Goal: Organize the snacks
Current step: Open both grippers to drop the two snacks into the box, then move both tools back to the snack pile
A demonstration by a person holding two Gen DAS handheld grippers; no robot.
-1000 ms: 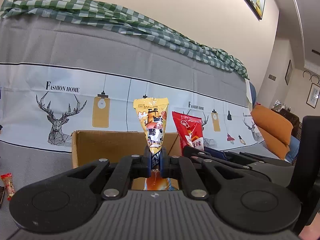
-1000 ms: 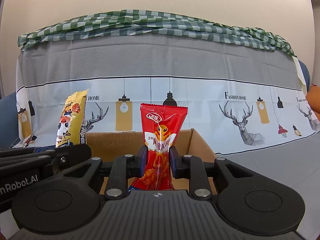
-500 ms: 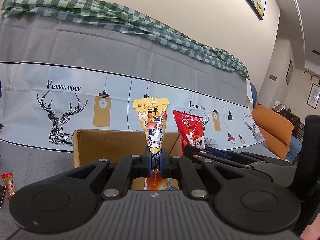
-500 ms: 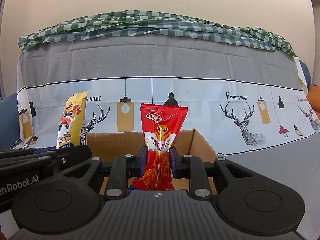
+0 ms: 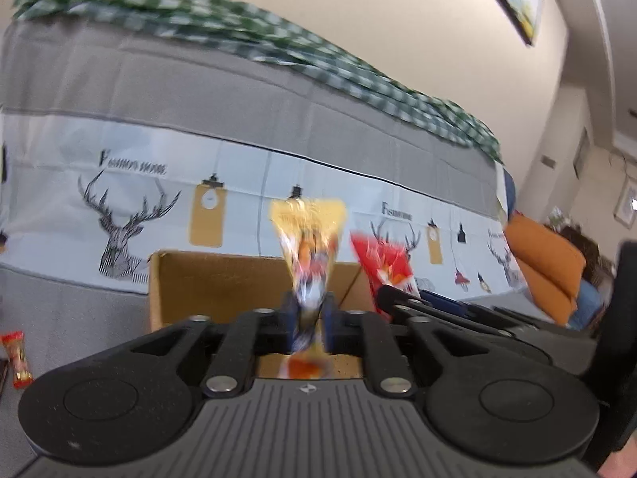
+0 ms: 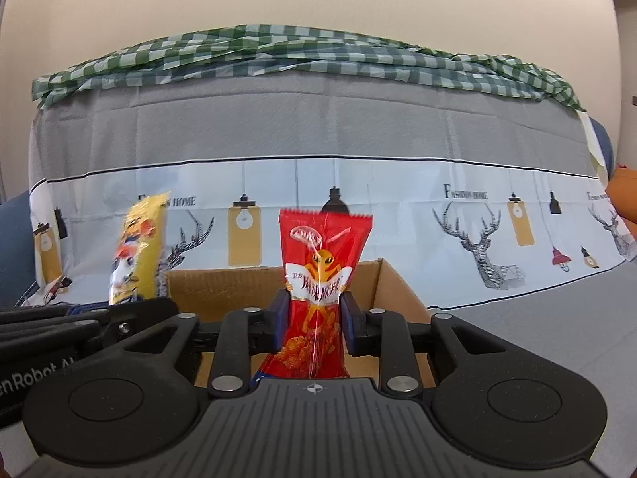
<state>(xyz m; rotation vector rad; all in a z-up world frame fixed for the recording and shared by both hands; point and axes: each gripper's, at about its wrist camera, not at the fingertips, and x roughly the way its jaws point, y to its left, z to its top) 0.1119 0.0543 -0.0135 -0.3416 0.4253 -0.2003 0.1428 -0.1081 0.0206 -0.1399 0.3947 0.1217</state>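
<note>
A yellow snack packet stands blurred between the fingers of my left gripper, whose jaws are opening; the pads have come off it and it is slipping down. It hangs over an open cardboard box. My right gripper is beside it on the right. Its jaws are also opening, but the pads still press a red snack packet that stays upright over the same box. The yellow packet shows at the left of the right wrist view, the red packet at the right of the left wrist view.
The box sits on a sofa covered by a grey and white cloth printed with deer and lamps. A green checked cloth lies along its back. A small red wrapped snack lies at the far left. Orange cushions are at the right.
The left jaws have spread and the yellow packet has turned blurry and sunk a little. The right jaws have widened slightly around the red packet, which has not moved.
</note>
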